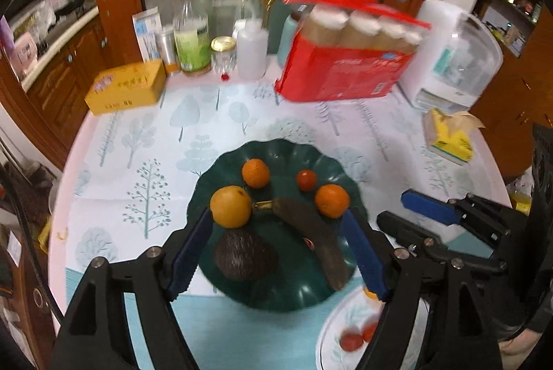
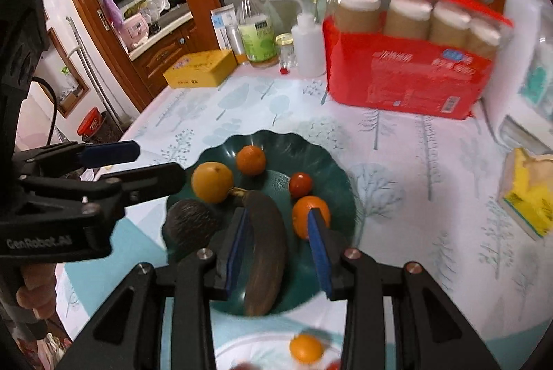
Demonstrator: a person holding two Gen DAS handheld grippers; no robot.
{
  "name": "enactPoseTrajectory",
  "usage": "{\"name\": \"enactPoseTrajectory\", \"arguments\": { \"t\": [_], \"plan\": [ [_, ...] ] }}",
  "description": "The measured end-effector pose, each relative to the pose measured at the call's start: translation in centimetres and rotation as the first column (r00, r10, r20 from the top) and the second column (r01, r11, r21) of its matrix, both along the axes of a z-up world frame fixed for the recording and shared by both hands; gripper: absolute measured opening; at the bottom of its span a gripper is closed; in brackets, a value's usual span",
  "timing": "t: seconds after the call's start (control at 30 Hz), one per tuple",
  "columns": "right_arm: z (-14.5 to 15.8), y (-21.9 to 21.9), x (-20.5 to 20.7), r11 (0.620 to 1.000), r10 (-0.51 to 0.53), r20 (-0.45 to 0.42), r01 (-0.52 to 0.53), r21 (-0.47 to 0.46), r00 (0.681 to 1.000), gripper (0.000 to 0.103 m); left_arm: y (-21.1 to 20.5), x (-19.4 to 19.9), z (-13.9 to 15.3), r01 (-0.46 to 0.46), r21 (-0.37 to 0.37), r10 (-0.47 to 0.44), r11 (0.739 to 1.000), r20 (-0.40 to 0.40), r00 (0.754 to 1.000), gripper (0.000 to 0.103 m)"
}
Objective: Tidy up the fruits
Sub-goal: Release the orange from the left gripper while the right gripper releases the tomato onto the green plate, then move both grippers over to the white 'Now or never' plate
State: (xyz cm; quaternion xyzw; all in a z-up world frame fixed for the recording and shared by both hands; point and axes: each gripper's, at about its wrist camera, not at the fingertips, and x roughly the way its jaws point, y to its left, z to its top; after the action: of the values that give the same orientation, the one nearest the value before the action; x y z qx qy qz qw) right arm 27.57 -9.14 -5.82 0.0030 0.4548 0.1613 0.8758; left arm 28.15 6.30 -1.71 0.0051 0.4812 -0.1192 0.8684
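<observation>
black grippers, blue ridged fingers [image 1: 363, 252]

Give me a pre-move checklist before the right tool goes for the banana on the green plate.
1. Right tool open: ok, fingers spread apart.
2. Right tool lined up on the dark banana: ok, the banana lies between its fingers in the right wrist view.
3. Nothing held by the right tool: ok.
4. Neighbours clear: not ok, a small orange sits right by the right-hand finger.
5. Left tool out of the way: cannot tell, it is open above the same green plate.
6. Room on the white plate: ok, only a few small fruits show.
</observation>
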Motion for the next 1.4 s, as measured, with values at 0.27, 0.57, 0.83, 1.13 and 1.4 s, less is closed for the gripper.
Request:
{"name": "enactPoseTrajectory", "arguments": {
  "t": [0.27,0.57,0.83,1.13,1.4],
  "plan": [
    [7.3,-1.7,-7.5,0.999,-0.035,0.121,0.037,-0.014,0.992,0.036,-0.9,-7.8,6.1,0.062,-0.010,-0.060,0.998,0.122,0.991,0.083],
    [9.8,-3.2,-14.8,0.996,-0.085,0.156,0.086,0.001,0.984,0.036,-2.0,-14.0,6.3,0.075,0.016,-0.077,0.997,0.198,0.977,0.085],
    [5.6,-6.0,-15.9,0.982,-0.180,0.070,0.175,0.070,0.981,0.036,-3.6,-16.1,0.5,0.095,0.063,-0.105,0.993,0.176,0.979,0.085],
    [-5.1,-8.5,-14.3,0.928,-0.293,-0.237,0.335,0.161,0.926,0.036,-4.3,-15.5,-9.4,0.132,0.100,-0.136,0.986,0.037,0.990,0.085],
    [-10.3,-7.3,-12.5,0.915,-0.292,-0.372,0.371,0.158,0.881,0.036,-4.8,-14.4,-14.2,0.162,0.094,-0.156,0.982,-0.065,0.986,0.085]
  ]
}}
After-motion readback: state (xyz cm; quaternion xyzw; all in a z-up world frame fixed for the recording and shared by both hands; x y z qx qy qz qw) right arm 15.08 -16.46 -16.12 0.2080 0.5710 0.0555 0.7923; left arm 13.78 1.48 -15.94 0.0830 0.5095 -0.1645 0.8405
